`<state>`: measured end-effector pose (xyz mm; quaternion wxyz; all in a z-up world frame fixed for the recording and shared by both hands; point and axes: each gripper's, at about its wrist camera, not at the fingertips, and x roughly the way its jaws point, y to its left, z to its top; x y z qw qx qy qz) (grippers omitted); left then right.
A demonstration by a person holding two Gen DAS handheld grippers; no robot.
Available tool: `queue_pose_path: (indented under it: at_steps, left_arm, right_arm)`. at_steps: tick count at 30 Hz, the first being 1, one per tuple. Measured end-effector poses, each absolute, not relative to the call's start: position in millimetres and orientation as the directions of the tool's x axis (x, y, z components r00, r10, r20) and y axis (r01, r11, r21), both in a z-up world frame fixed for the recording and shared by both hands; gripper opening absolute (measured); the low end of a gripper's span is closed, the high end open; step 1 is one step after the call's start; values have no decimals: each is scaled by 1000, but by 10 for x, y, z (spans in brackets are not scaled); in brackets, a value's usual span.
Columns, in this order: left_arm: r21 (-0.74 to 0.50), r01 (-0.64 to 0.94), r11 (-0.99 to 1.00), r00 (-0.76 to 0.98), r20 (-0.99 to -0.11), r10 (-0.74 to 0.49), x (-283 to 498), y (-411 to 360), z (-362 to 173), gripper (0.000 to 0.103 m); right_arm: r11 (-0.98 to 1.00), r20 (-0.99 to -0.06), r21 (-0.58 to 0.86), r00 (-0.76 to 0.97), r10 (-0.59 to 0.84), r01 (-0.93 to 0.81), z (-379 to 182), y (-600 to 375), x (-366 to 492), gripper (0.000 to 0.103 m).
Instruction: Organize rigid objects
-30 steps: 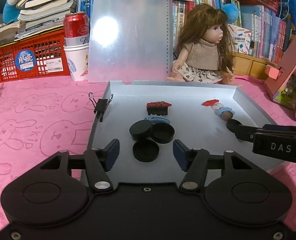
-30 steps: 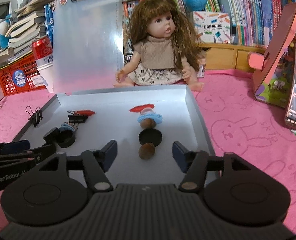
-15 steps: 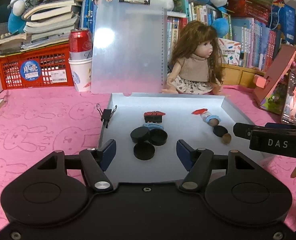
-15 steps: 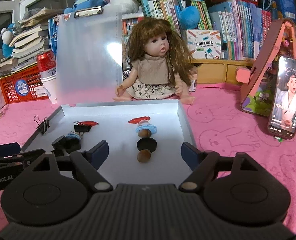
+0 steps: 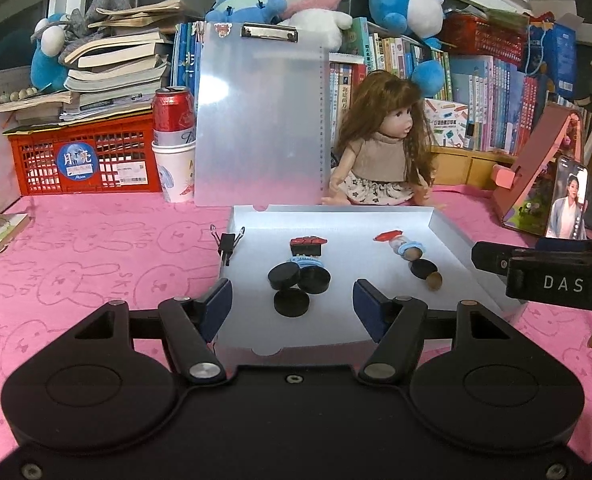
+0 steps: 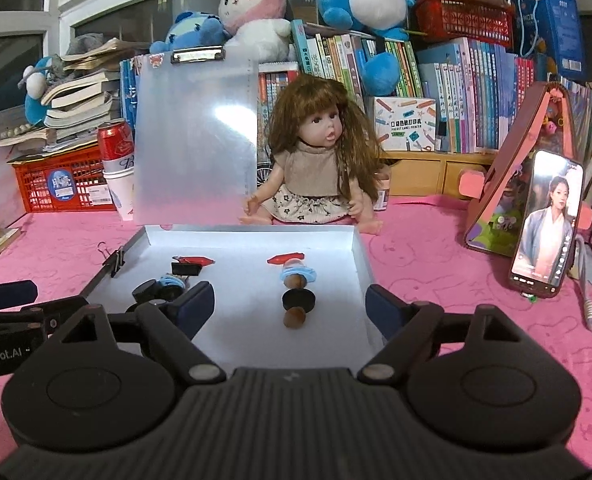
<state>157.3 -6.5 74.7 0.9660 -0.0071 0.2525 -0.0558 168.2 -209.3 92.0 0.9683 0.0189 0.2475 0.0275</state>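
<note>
A shallow silver tray [image 5: 448,240] lies on the pink cloth. Three black discs [image 5: 292,304] cluster at its left-middle, with a blue ring and a black clip with a red piece [image 5: 306,246] behind them. To the right runs a row: a red piece, a blue ring, a black disc [image 6: 298,300] and brown beads. My left gripper [image 5: 292,306] hovers open before the tray's near edge, holding nothing. My right gripper [image 6: 290,306] is opening its jaws, with nothing gripped between them. Its dark finger [image 5: 496,258] shows at the tray's right side.
A binder clip [image 5: 228,242] grips the tray's left rim. Behind the tray sit a doll [image 5: 380,160] and an upright clear clipboard [image 5: 260,120]. A red can in a paper cup [image 5: 174,148] and a red crate stand back left. A phone [image 6: 546,224] leans at right.
Both grippers have drawn back and risen from the tray, so the objects look smaller and farther. The right jaws have spread wider; the left jaws widened a little.
</note>
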Motion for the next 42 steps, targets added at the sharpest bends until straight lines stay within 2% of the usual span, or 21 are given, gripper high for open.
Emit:
queue_pose_path:
  at_steps: [8,13,19,25,42]
  left_arm:
    - [-37,111,993,849,-515,-114,1441,-48,615,66]
    - [-44,107,993,825,-553,-114,1363,-29,423,66]
    - [-32,105,994,808,-580,-104,1281,-36,227,66]
    - [-12,94,996,794,-602,-82,1319,-78,83,67]
    - [1,48,999,805,-591,-38,1459,-88,-2,82]
  right_arm:
    - [997,-493,57,868,67,-45,855,-2082,1568,92]
    - [997,-511,60,857,72,-48,723,-2074,1435,96]
    - [996,-557,74,827,79,-45,500,-2076,1316,103]
    - [998,-603,59,795,67,-39,310,-2065,1358,103]
    - [999,-625,29,780,31,-16,158,-1987,1538,103]
